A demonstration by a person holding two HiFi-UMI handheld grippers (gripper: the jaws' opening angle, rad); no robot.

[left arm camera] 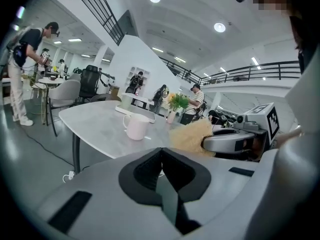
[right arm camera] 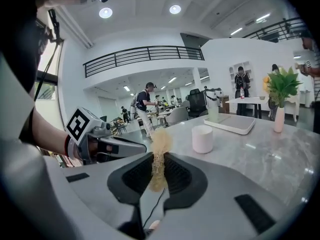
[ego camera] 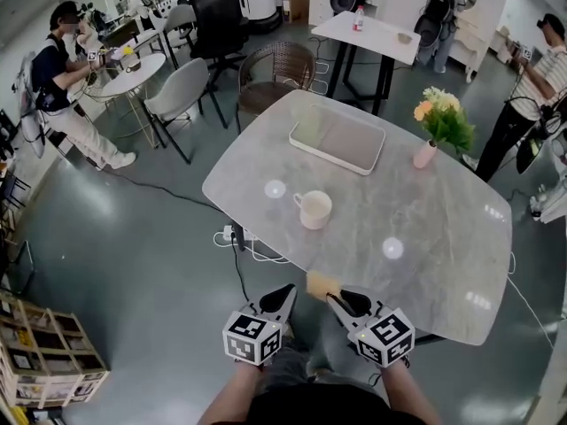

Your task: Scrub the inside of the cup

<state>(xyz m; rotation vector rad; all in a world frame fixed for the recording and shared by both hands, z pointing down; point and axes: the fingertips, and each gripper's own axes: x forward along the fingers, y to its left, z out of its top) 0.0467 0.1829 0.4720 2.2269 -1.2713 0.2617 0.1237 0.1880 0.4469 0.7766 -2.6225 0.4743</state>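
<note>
Left gripper (left arm camera: pixel 161 153): jaws together, nothing between them. Cup (left arm camera: pixel 136 127) stands upright on the table (left arm camera: pixel 95 126), handle on its left. Right of the cup and nearer the camera is the right gripper (left arm camera: pixel 209 143), with a tan fuzzy scrubber (left arm camera: pixel 189 135) sticking out of its jaws, clear of the cup. Behind the cup is a tray (left arm camera: pixel 134 104). Behind-right of the cup is a vase (left arm camera: pixel 172 117) with flowers. Far left of the cup a person (left arm camera: pixel 24 64) stands at a small round table, grey chair (left arm camera: pixel 65 94) beside it.
</note>
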